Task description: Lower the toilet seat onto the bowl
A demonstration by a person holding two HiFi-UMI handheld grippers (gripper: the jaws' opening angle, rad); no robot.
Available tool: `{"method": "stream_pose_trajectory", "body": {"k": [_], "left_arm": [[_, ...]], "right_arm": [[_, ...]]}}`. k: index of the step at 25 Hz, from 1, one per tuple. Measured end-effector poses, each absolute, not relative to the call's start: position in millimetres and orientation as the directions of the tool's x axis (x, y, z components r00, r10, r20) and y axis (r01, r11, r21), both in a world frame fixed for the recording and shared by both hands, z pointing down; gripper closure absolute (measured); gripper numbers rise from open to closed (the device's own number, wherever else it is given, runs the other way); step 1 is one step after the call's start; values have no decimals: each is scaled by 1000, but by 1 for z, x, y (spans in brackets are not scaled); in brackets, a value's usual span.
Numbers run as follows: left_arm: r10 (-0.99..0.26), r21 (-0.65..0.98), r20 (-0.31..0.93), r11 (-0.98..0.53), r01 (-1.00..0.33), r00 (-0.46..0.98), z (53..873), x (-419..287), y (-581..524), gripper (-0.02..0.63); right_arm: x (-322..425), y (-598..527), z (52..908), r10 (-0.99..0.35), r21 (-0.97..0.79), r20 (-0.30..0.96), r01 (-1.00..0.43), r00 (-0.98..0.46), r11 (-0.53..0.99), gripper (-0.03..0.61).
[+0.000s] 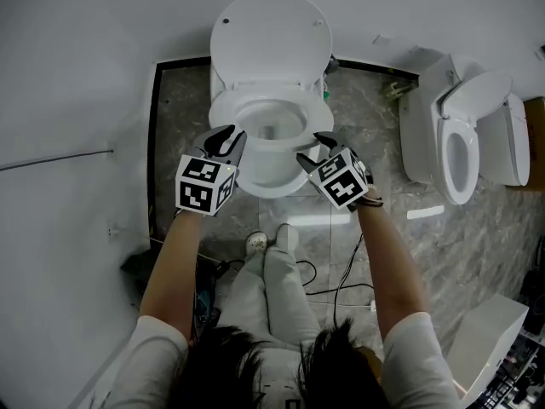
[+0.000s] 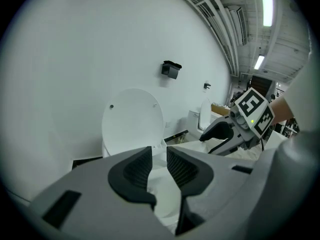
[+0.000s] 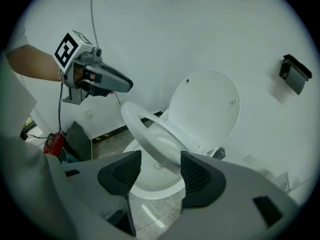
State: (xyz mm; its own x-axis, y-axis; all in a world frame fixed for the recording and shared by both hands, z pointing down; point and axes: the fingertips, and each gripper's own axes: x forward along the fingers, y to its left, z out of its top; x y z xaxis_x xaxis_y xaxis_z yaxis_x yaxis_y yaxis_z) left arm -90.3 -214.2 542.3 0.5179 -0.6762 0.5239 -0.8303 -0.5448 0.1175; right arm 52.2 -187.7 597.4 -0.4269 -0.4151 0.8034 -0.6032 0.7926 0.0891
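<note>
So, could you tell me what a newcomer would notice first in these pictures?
The white toilet seat hangs tilted between the upright lid and the bowl, against the wall. The open right claw frames it without touching, with the left claw across the bowl. A second toilet stands at the right.

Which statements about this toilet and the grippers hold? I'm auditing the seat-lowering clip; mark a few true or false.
The lid stands raised against the wall. True.
The seat lies flat on the bowl. False: it is tilted, its front raised off the bowl.
The right gripper is clamped on the seat. False: its jaws stand apart, the seat's rim showing between them, unpressed.
The left gripper holds a brush. False: nothing is between its jaws.
A second toilet stands nearby. True.
</note>
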Motion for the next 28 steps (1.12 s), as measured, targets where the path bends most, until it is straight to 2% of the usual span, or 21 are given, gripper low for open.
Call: {"method": "stream_pose_trajectory", "body": {"k": [8, 21, 28], "left_arm": [[-639, 133, 579, -538, -832, 506, 568, -83, -189, 517], [-574, 169, 655, -522, -836, 491, 610, -82, -168, 517], [-548, 171, 687, -518, -838, 478, 633, -84, -164, 517]], "right_arm": [[54, -158, 611, -315, 10, 831, -553, -459, 833, 319], [56, -126, 648, -152, -175, 856, -553, -495, 814, 319], [56, -120, 668, -107, -236, 857, -568, -504, 789, 319]]}}
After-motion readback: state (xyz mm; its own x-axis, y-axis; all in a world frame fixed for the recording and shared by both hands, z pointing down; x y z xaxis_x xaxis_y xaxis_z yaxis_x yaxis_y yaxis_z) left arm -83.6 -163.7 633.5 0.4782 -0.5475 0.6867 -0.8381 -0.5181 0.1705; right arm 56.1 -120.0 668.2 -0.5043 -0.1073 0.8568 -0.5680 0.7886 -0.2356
